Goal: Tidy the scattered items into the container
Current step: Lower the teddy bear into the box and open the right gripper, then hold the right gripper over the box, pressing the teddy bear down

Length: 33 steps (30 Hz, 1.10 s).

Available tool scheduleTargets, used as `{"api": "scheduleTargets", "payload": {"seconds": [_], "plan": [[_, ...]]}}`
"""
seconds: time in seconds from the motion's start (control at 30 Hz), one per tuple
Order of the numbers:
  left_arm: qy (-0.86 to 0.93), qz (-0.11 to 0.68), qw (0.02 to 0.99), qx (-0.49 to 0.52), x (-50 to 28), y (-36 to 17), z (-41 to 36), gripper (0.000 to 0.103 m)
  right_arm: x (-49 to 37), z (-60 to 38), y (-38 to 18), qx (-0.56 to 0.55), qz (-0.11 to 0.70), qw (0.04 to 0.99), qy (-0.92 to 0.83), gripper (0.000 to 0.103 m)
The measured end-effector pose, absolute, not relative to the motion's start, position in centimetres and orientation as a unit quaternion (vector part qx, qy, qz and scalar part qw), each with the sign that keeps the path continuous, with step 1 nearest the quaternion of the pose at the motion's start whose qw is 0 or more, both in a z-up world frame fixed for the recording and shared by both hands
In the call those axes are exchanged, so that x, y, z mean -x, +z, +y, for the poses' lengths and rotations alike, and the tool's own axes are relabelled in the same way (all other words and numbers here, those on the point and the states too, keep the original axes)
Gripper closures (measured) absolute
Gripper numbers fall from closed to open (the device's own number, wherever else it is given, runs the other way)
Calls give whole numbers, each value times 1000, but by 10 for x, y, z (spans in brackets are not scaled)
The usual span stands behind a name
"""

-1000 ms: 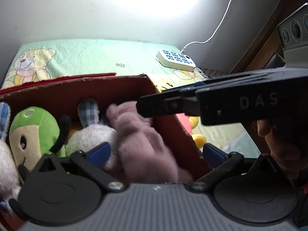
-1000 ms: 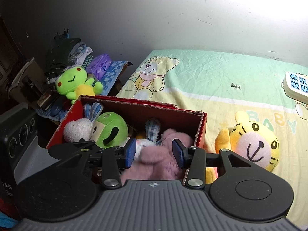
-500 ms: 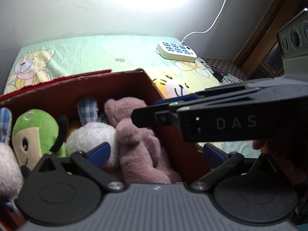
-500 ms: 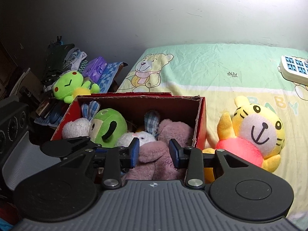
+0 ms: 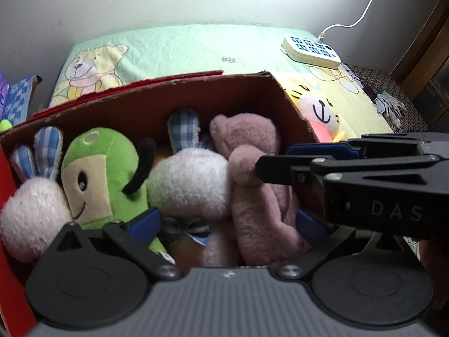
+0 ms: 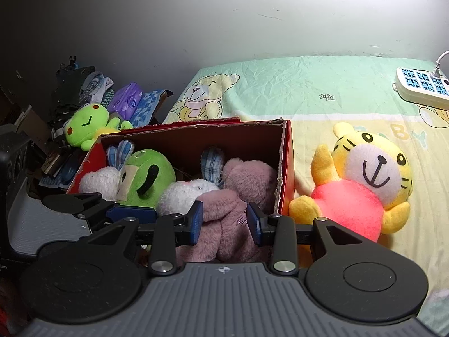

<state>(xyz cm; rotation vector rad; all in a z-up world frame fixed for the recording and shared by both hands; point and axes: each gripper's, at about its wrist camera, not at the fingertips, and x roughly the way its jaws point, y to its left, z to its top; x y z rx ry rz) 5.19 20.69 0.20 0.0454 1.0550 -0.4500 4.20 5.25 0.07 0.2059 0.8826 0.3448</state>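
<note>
A red cardboard box [image 5: 196,95] [image 6: 286,168] on the bed holds a green plush [image 5: 98,174] [image 6: 148,174], white bunnies [image 5: 190,185] and a pink plush [image 5: 252,210] [image 6: 224,230]. My right gripper [image 6: 224,220] reaches into the box's right end, its jaws narrow and pinching the pink plush, which fills the gap between the blue pads. In the left wrist view the right gripper [image 5: 275,158] comes in from the right with its tip on the plush's arm. My left gripper [image 5: 227,221] hangs over the box with its jaws wide apart, gripping nothing. A yellow tiger plush [image 6: 364,191] [image 5: 320,106] lies on the sheet just right of the box.
A white power strip [image 6: 421,90] with its cable lies at the bed's far right by the wall. A lime frog plush [image 6: 87,123], folded cloths and clutter are piled left of the bed. The green and yellow sheet [image 6: 308,90] stretches behind the box.
My right gripper has sunk into the box with the pink plush and its jaws have narrowed on it. The left gripper has tipped downward over the box.
</note>
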Motion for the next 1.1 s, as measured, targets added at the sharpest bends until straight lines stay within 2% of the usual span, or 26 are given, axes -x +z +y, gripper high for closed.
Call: {"api": "scheduleTargets", "payload": {"seconds": [1.1], "plan": [[-183, 513, 836, -67, -42, -14, 190, 1, -18, 52, -7, -90, 367, 914, 147, 65]]}}
